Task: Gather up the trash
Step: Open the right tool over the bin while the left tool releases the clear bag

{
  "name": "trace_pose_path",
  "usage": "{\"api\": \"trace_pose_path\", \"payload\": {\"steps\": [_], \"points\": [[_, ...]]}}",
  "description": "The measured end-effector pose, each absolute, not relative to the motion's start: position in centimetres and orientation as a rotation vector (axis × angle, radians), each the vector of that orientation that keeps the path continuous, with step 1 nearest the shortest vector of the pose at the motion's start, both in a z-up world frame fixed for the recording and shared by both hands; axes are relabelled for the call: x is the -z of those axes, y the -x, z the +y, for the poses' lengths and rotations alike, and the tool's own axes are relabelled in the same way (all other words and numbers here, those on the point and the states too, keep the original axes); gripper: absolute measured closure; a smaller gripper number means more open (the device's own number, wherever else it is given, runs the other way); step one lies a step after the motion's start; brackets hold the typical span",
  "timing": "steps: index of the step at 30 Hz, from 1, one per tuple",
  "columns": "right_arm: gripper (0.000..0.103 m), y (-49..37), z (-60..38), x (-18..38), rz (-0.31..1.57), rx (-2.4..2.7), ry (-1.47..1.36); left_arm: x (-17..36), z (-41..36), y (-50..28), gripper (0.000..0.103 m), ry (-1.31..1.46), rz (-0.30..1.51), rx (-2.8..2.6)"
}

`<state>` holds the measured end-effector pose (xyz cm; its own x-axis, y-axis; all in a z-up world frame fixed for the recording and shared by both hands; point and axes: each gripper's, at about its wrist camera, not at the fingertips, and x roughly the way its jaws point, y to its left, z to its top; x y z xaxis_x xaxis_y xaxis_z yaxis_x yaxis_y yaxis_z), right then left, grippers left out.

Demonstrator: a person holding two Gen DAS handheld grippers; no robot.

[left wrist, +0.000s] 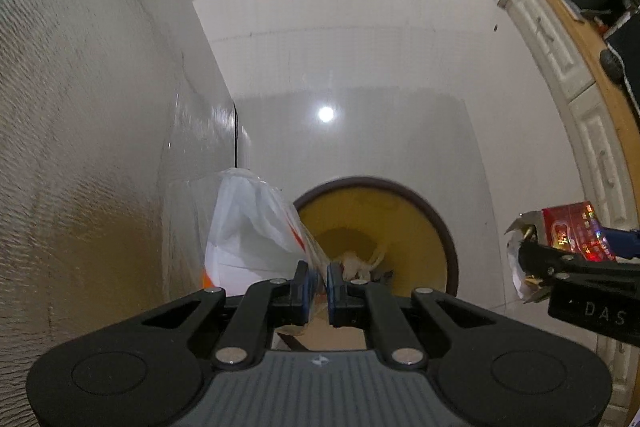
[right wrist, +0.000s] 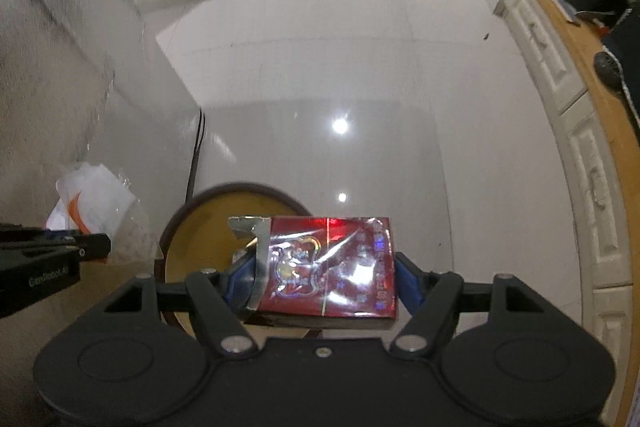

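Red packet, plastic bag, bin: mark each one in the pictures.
red packet [right wrist: 332,267], right wrist view, on its shiny printed face.
plastic bag [left wrist: 244,231], left wrist view, on its white crumpled side.
bin [left wrist: 400,223], left wrist view, on its yellow inner wall.

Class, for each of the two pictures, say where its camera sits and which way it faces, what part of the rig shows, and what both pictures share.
Left wrist: on the left gripper, facing steeply down at the bin; its fingers pinch a plastic bag; the right gripper enters at the right edge.
Right wrist: on the right gripper, facing down; its fingers clamp a red box above the bin; the left gripper shows at left.
Shared: bin, bag, box, tiled floor.
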<state>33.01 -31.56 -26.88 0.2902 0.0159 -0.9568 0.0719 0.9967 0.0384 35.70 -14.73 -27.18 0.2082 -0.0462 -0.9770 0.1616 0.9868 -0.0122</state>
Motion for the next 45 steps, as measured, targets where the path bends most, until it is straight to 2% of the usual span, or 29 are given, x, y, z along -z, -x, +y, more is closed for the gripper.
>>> {"api": "trace_pose_path", "payload": {"steps": [14,27,34,39,43,44,45], "points": [[0.031,-34.8,-31.1,29.2,1.323,-0.007,-0.088,28.8,-15.3,-38.9,0.095,-0.103,1.369,0.139],[0.029,-35.7,-29.7,32.1,1.36,-0.087,-0.096,33.0,-13.4,-37.8,0.095,-0.073,1.448,0.141],[0.008,-35.4,-29.9,32.1,1.335,-0.105,-0.107,33.9,-12.7,-37.2,0.094,-0.041,1.468,0.141],[0.005,-34.9,-29.7,32.4,1.383,-0.137,-0.046,34.1,-13.4,-37.0,0.094,-0.034,1.464,0.182],[0.003,-34.3,-29.0,32.9,1.428,-0.176,0.014,34.1,-13.6,-36.6,0.088,-0.033,1.466,0.206],[0.002,-34.2,-28.9,32.9,1.434,-0.185,0.024,34.1,-13.6,-36.5,0.085,-0.035,1.469,0.207],[0.002,-33.9,-29.1,32.9,1.439,-0.192,0.03,34.2,-13.7,-36.5,0.077,-0.039,1.471,0.205]]}}
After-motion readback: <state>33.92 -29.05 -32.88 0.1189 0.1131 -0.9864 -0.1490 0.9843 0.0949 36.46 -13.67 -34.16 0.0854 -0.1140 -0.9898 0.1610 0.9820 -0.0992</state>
